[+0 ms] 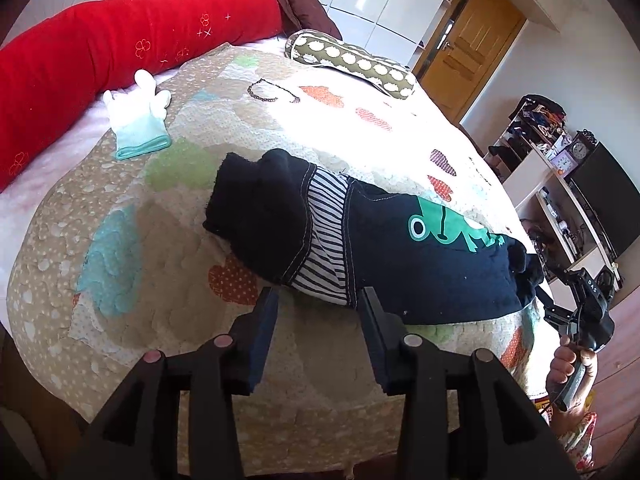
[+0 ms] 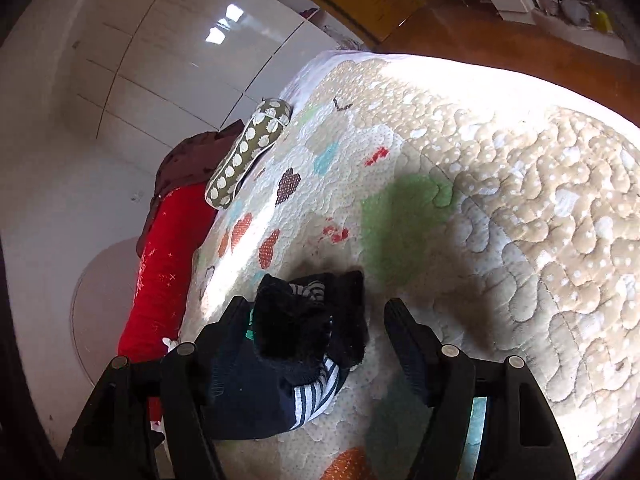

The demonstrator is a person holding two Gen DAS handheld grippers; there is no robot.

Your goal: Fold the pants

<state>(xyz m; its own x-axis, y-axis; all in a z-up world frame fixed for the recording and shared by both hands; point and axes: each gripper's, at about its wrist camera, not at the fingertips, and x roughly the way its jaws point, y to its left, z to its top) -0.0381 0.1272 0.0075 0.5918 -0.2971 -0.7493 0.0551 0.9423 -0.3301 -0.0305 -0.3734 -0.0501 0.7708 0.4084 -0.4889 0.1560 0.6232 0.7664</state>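
Small navy pants (image 1: 424, 264) with a green frog print and striped lining lie folded on the quilted bed. The black fleecy waist end is turned over at the left. My left gripper (image 1: 318, 300) is open and empty, just in front of the pants' near edge. My right gripper (image 2: 316, 312) is open, its jaws standing either side of the black fleecy end of the pants (image 2: 304, 336) without closing on it. The right gripper's handle and the hand holding it show in the left wrist view (image 1: 580, 320), at the pants' right end.
The quilt (image 1: 160, 264) covers the bed. A white-and-mint glove (image 1: 140, 120) lies at the back left by a long red bolster (image 1: 120, 48). A spotted olive pillow (image 1: 352, 62) lies at the far side. Shelves (image 1: 560, 184) and a wooden door (image 1: 468, 48) stand right.
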